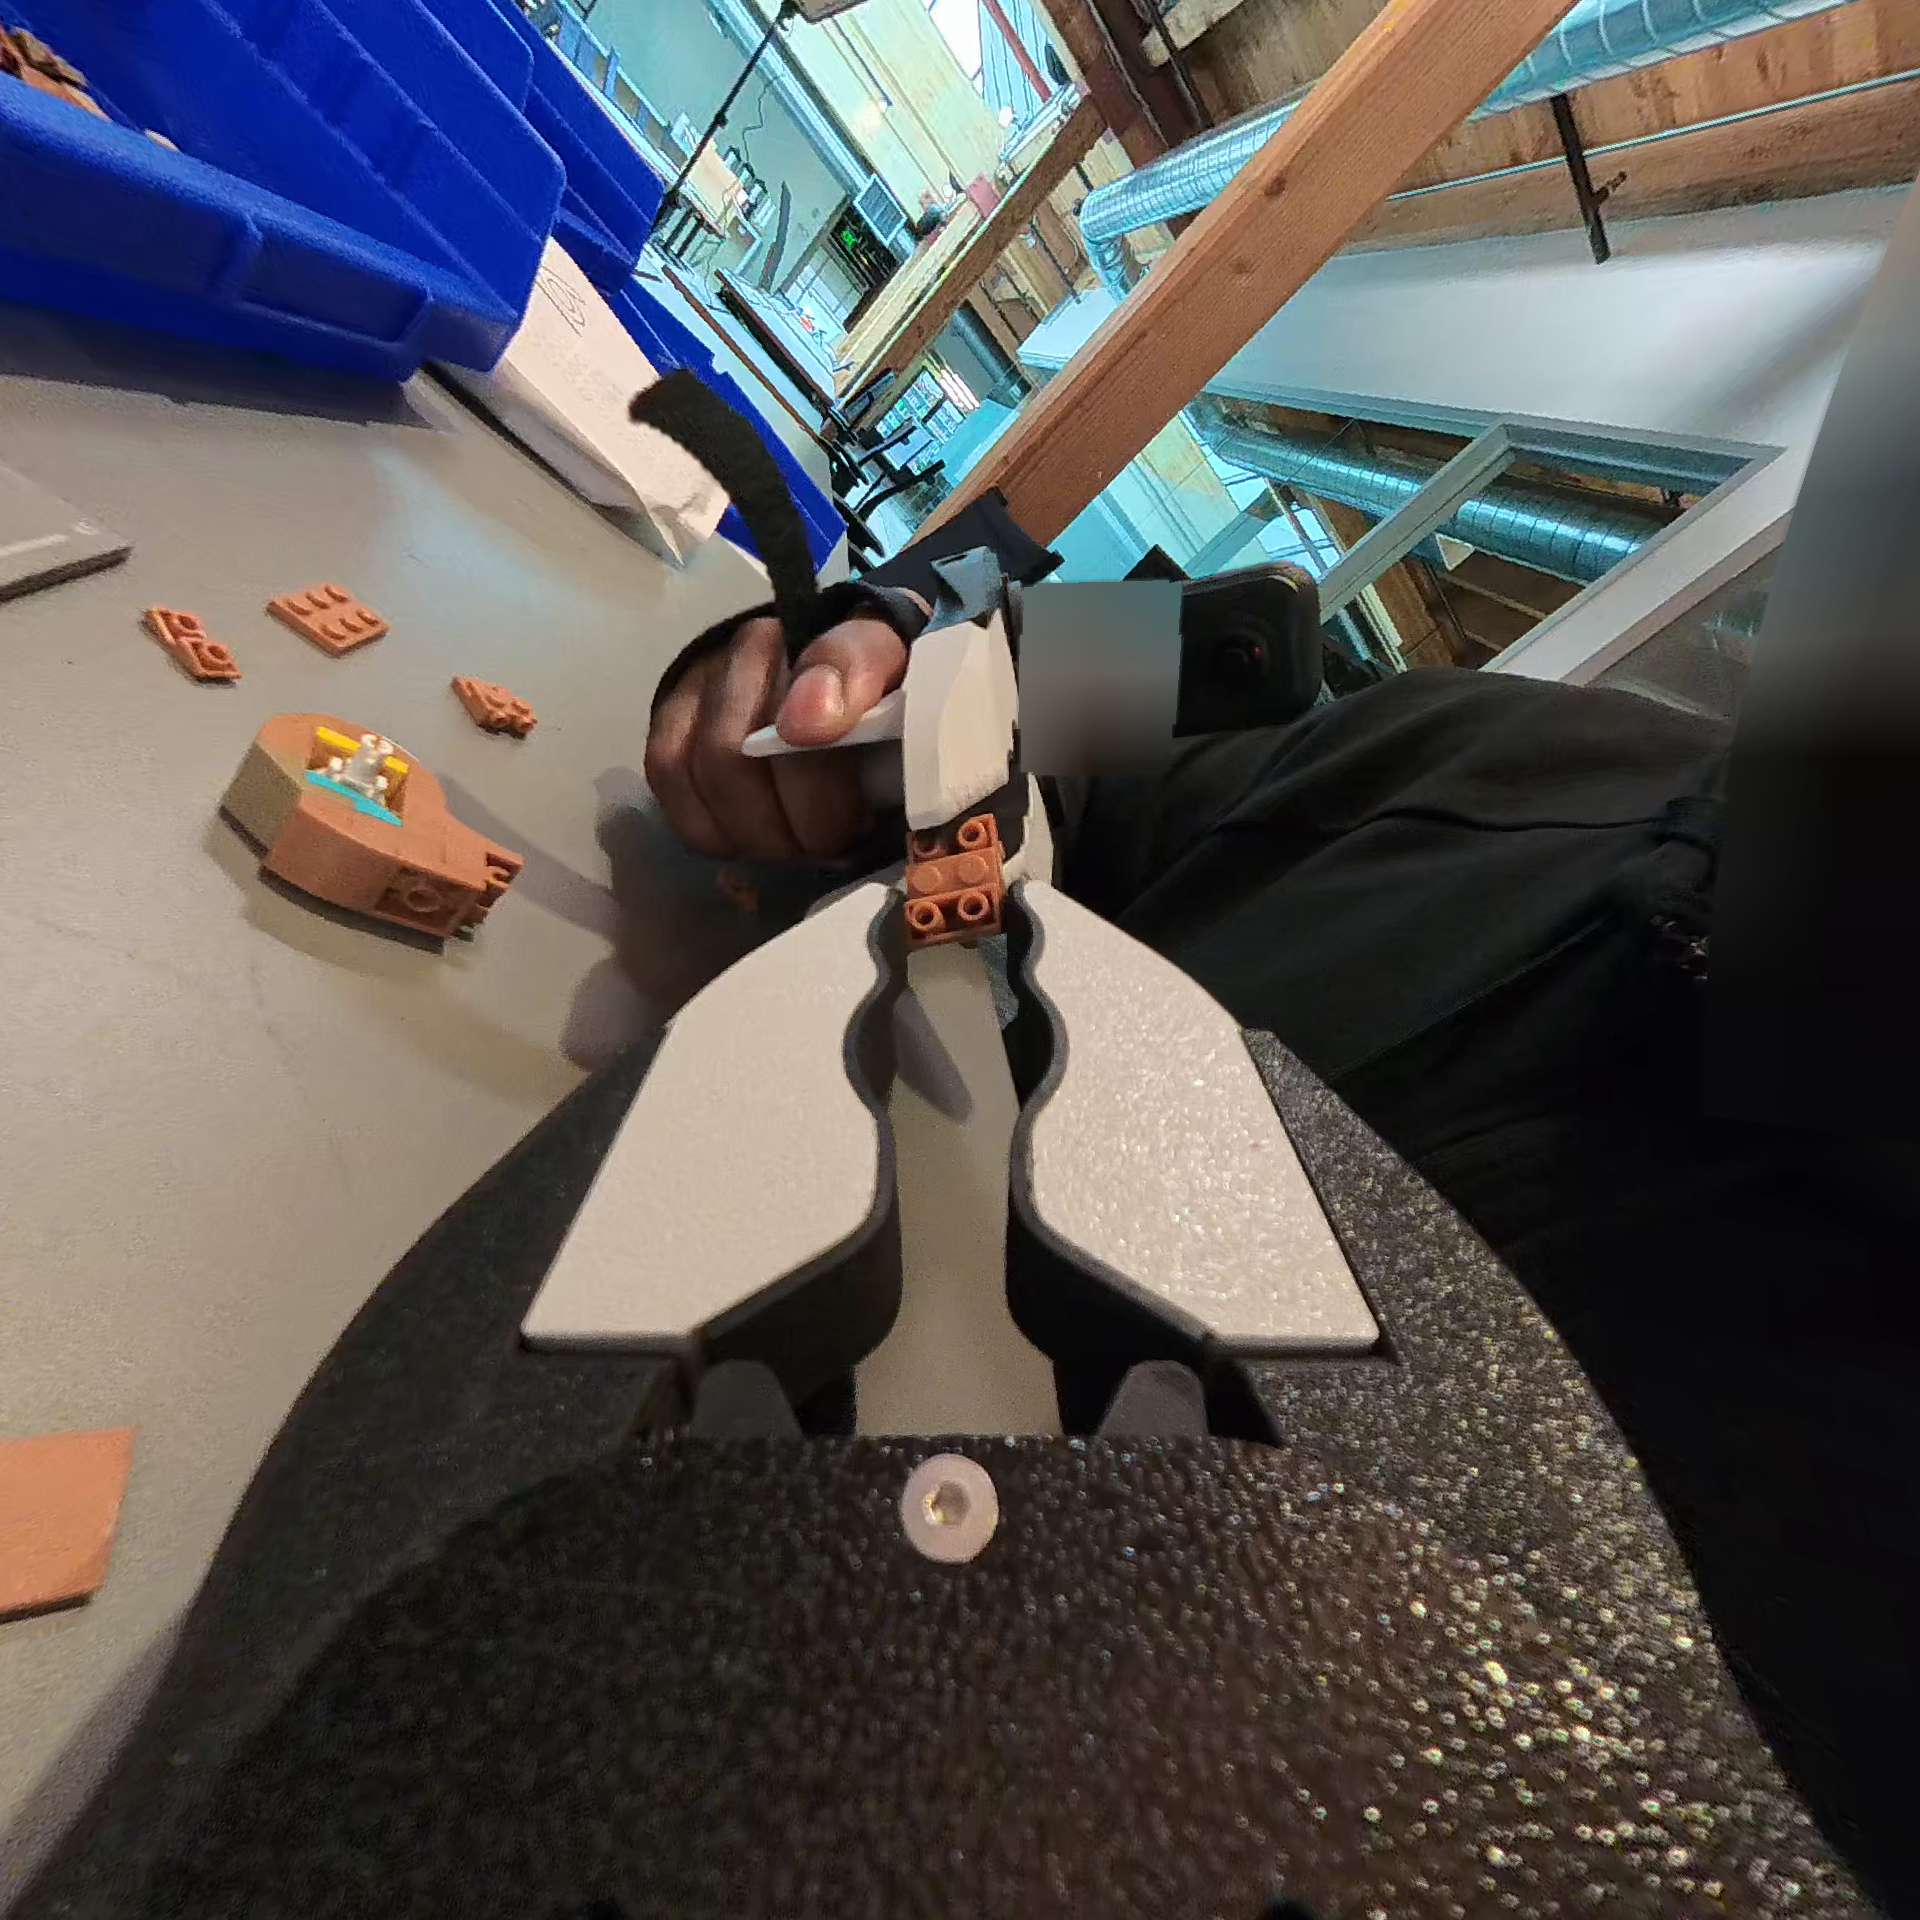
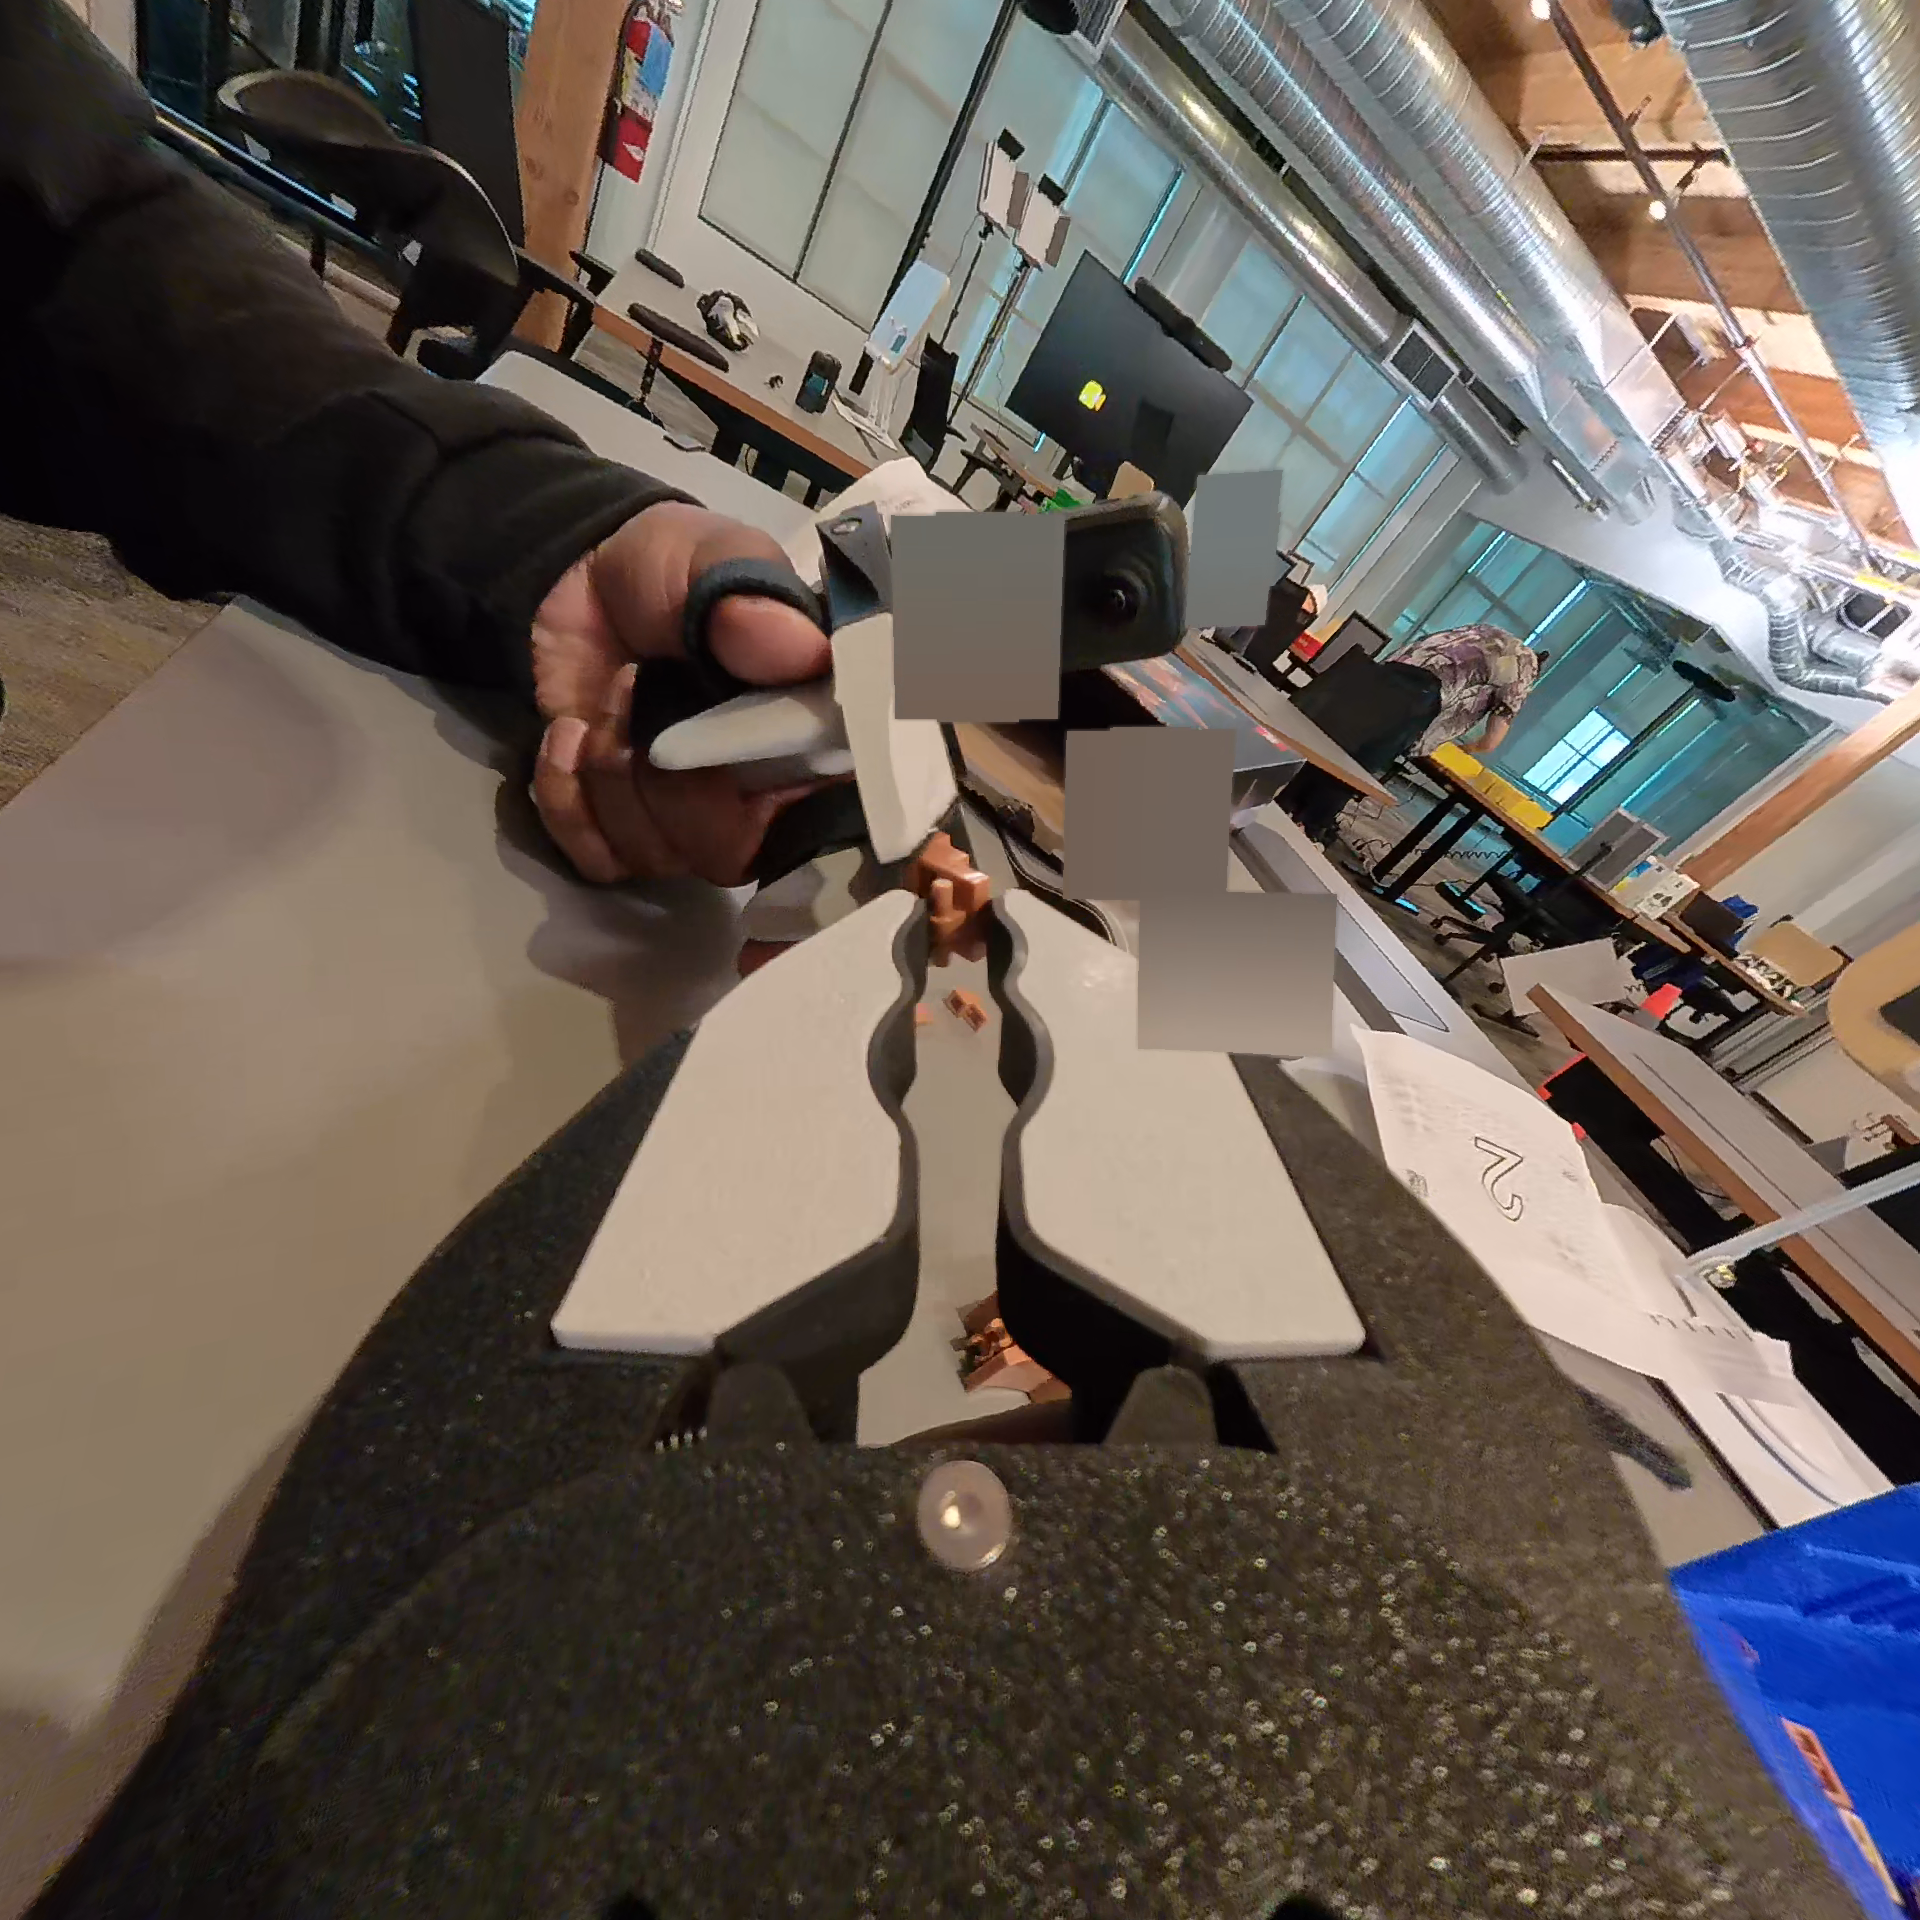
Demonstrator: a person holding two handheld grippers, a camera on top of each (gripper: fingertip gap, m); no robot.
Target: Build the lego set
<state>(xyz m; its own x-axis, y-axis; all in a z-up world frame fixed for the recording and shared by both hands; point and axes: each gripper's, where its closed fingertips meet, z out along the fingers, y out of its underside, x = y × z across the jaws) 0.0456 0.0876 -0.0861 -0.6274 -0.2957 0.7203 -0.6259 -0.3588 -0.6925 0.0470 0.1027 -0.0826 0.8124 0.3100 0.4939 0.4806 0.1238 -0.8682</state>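
Both grippers meet above the grey tabletop [image 1: 260, 1091], jaws closed on one small brown brick assembly [image 1: 954, 881]: left gripper [image 1: 954, 909] near, right gripper [image 2: 951, 914] opposite.

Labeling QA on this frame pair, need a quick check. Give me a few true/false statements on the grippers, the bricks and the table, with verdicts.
1. Both grippers meet at one small stack of brown bricks. True: the left gripper and right gripper each close on it from opposite ends.
2. The brick stack rests on the table. False: it is held up above the grey table.
3. A partly built brown model sits on the table. True.
4. The bins along the table's far edge are red. False: the bins are blue.
5. Three loose brown plates lie beyond the model. True.
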